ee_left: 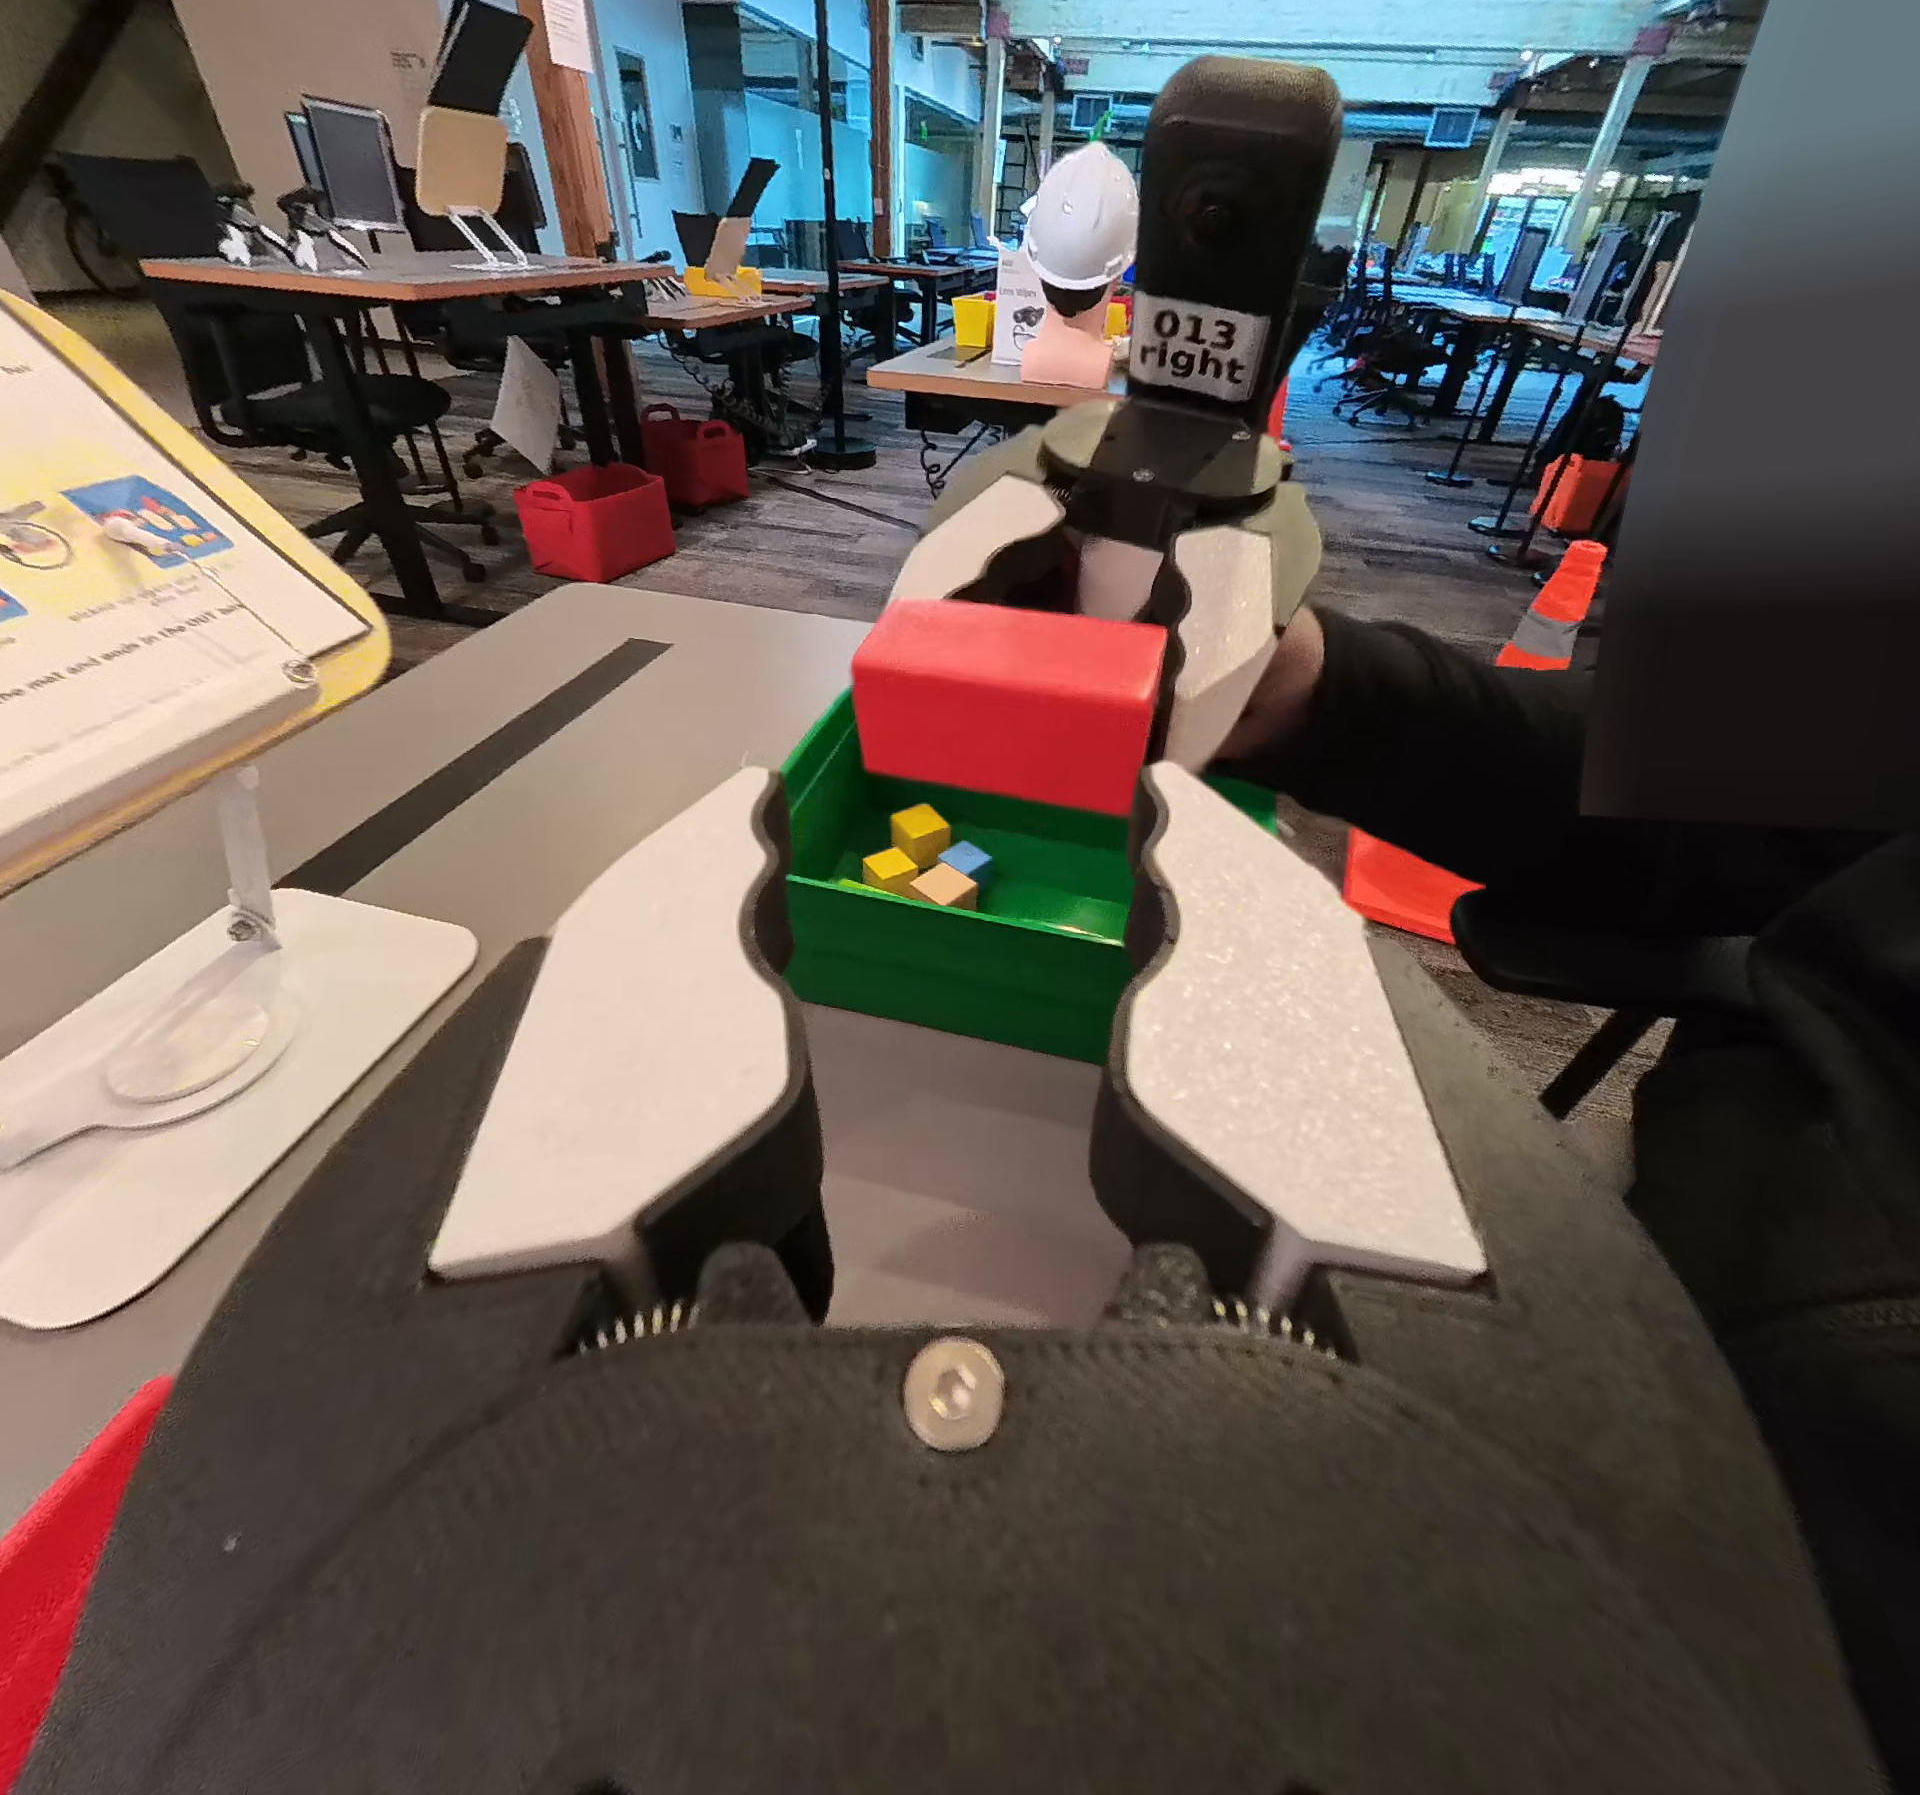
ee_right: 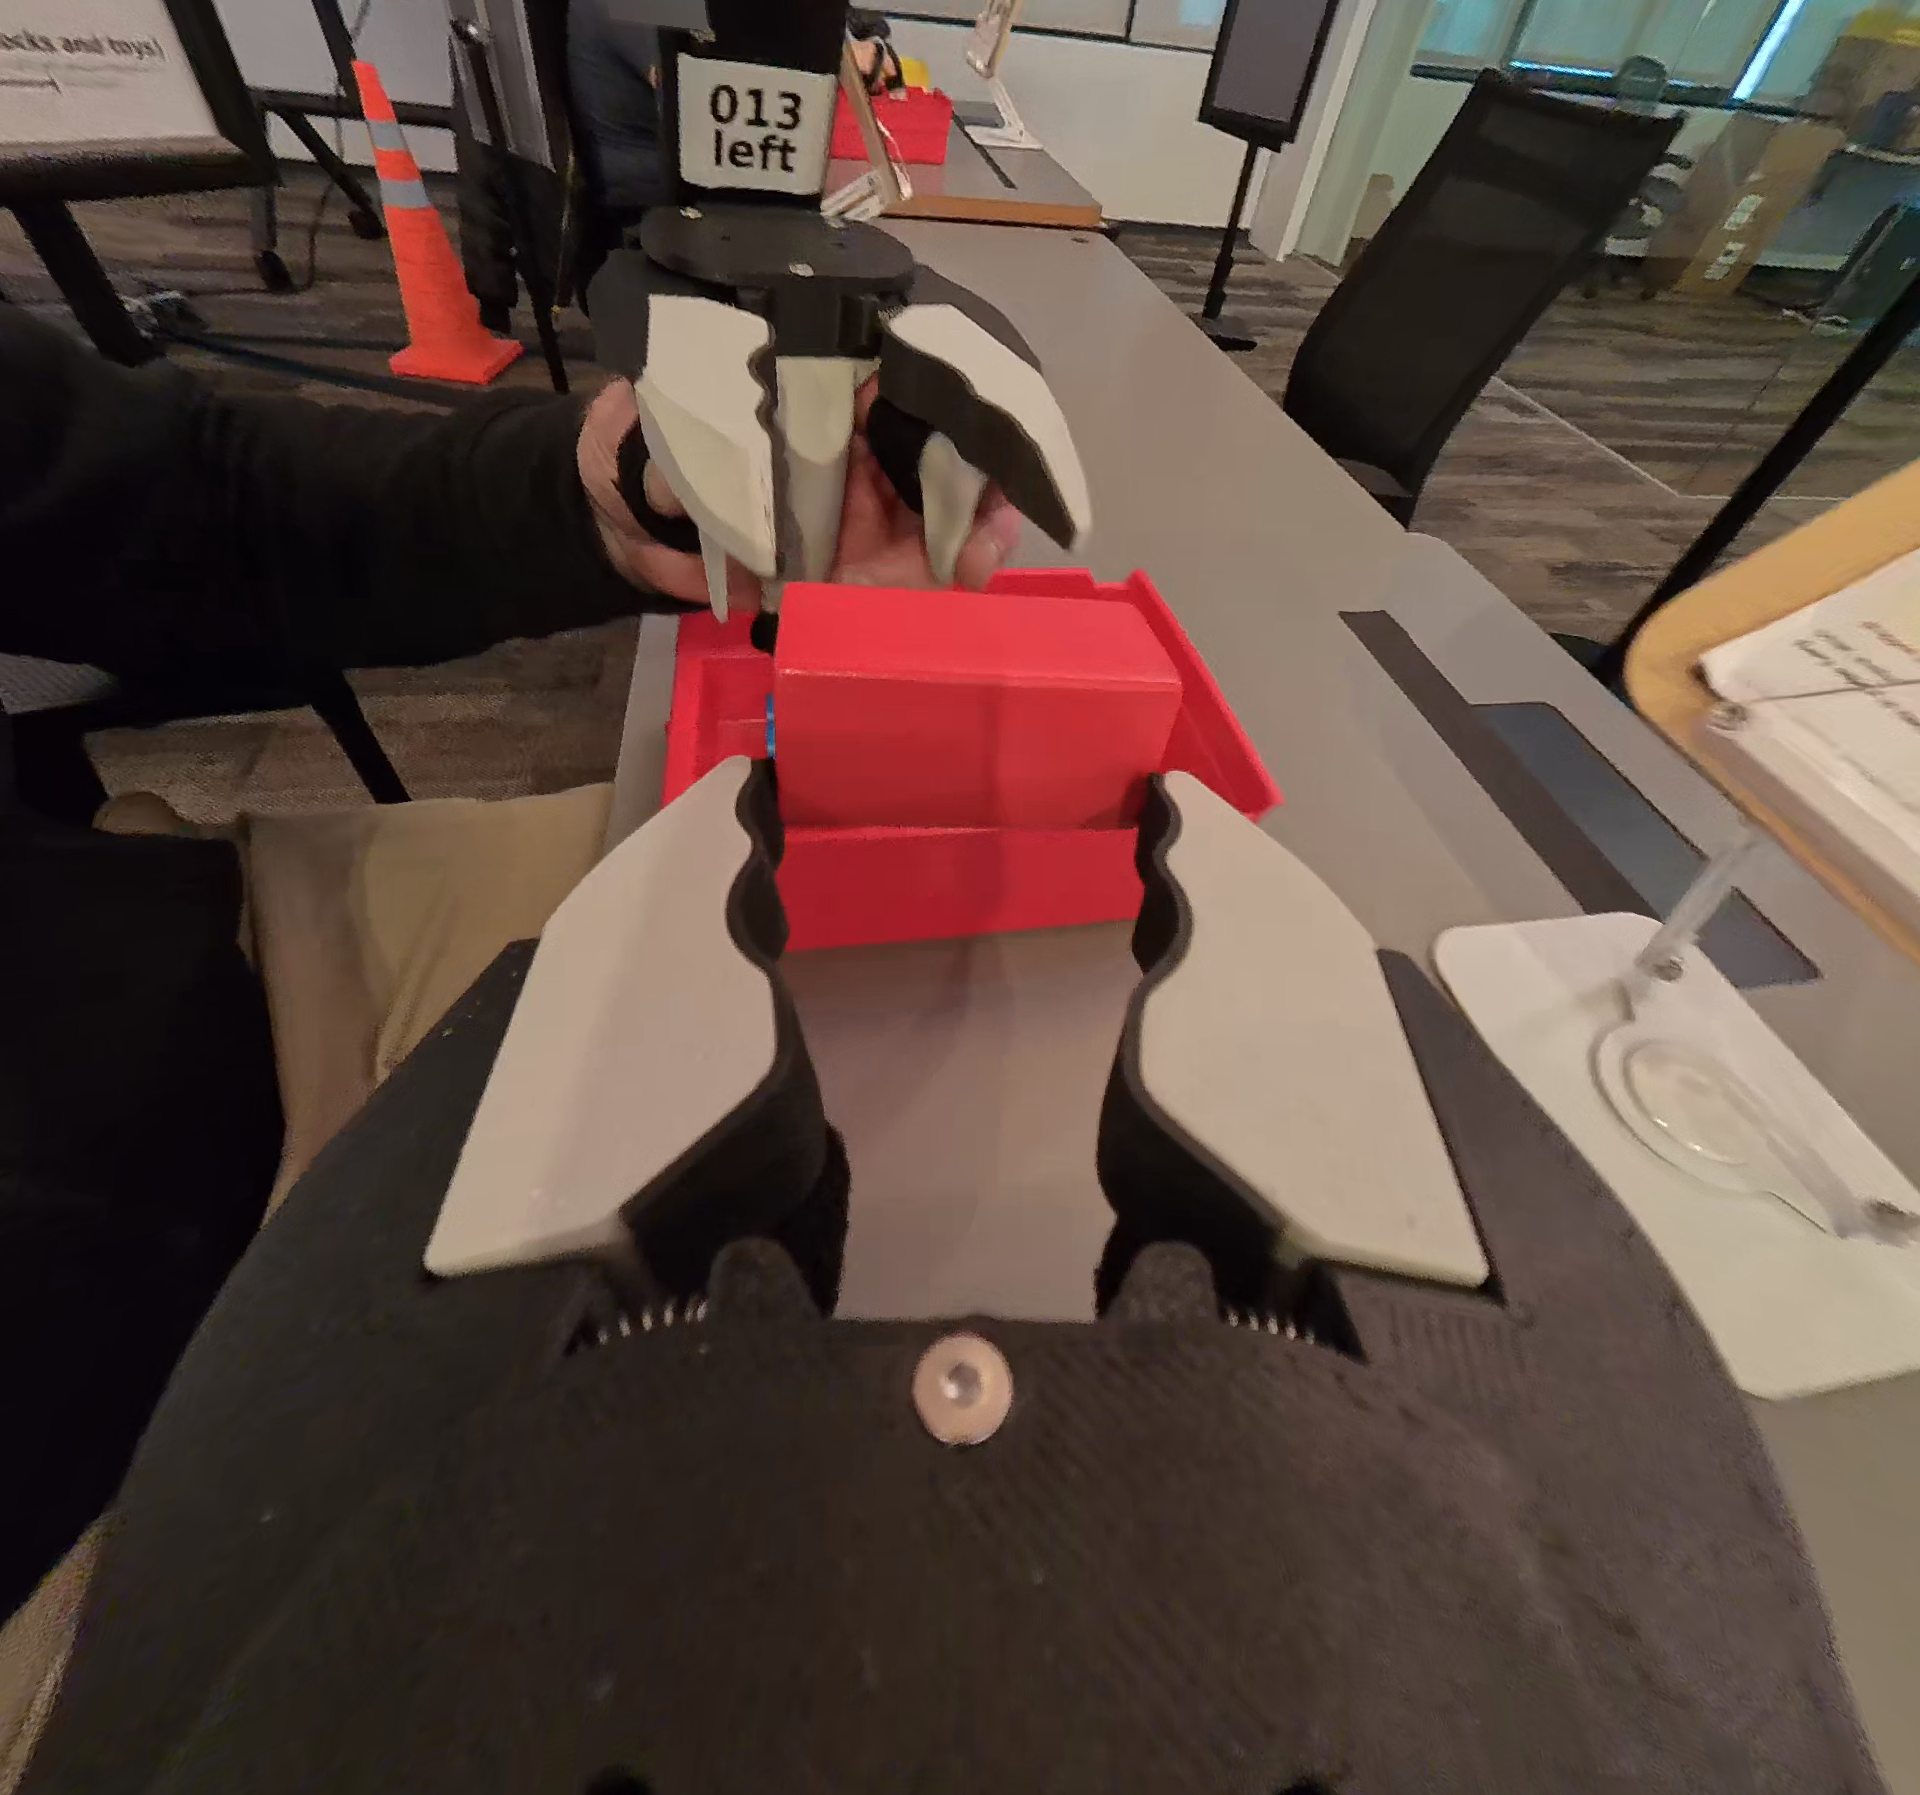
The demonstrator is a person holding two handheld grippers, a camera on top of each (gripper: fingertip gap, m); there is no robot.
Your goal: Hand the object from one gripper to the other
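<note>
A red rectangular block (ee_right: 977, 717) is held in the air between the fingertips of my right gripper (ee_right: 956, 784), which is shut on its two ends. In the left wrist view the block (ee_left: 1008, 696) hangs in front of the right gripper (ee_left: 1101, 582). My left gripper (ee_left: 956, 789) is open, with its tips just under and before the block. There is a gap at its left tip. In the right wrist view the left gripper (ee_right: 831, 592) points down at the block's far top edge with its fingers spread.
A green bin (ee_left: 935, 956) with several small coloured cubes sits on the grey table (ee_left: 582, 706) under the block. A red bin (ee_right: 935, 883) lies below the block in the right wrist view. An instruction sheet on a clear stand (ee_left: 156, 550) stands to the side. Orange cones stand on the floor. My hands' fingertips stand some 5 centimeters from each other.
</note>
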